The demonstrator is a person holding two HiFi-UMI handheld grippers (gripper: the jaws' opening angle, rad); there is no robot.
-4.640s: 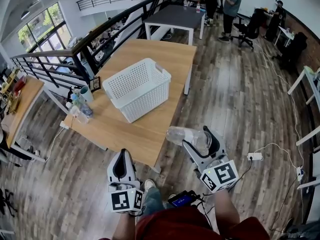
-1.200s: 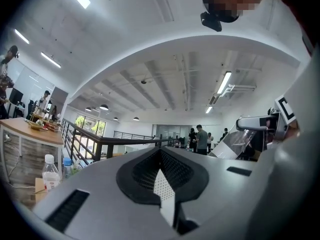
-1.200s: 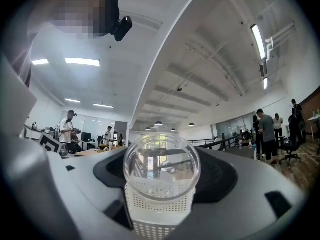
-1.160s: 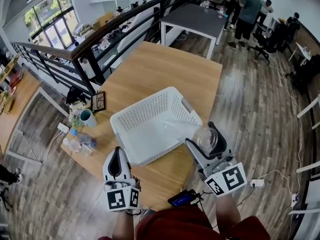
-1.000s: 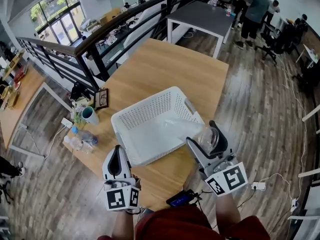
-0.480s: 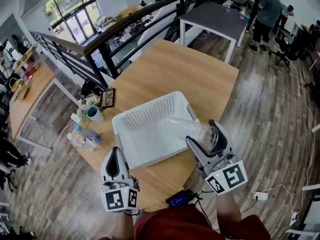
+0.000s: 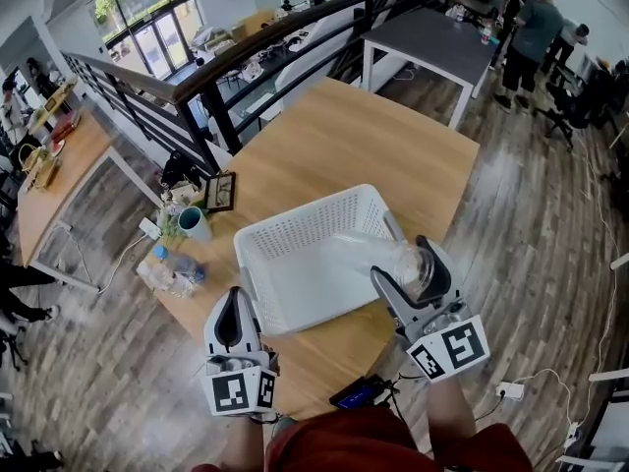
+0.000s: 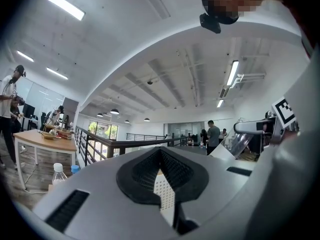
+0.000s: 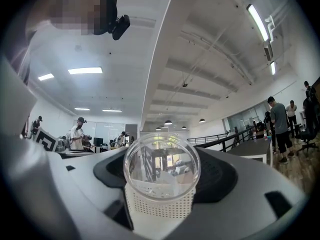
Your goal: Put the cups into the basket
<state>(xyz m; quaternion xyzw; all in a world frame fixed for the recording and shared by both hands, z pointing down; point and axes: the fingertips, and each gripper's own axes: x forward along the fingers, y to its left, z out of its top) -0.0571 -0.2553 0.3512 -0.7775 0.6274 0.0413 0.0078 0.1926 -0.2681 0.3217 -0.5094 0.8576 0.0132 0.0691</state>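
Head view: a white perforated basket stands on the wooden table, near its closest edge. The right gripper grips a clear plastic cup, its jaws spread wide round the cup's base end. The cup lies on its side, its mouth pointing away from the gripper over the basket's right-hand near corner. Right gripper view confirms this: the cup's round bottom sits between the two pads, with the basket's perforated wall directly beneath. The left gripper is near the basket's near-left corner, jaws brought together with nothing in them. A teal mug and a small picture frame stand left of the basket.
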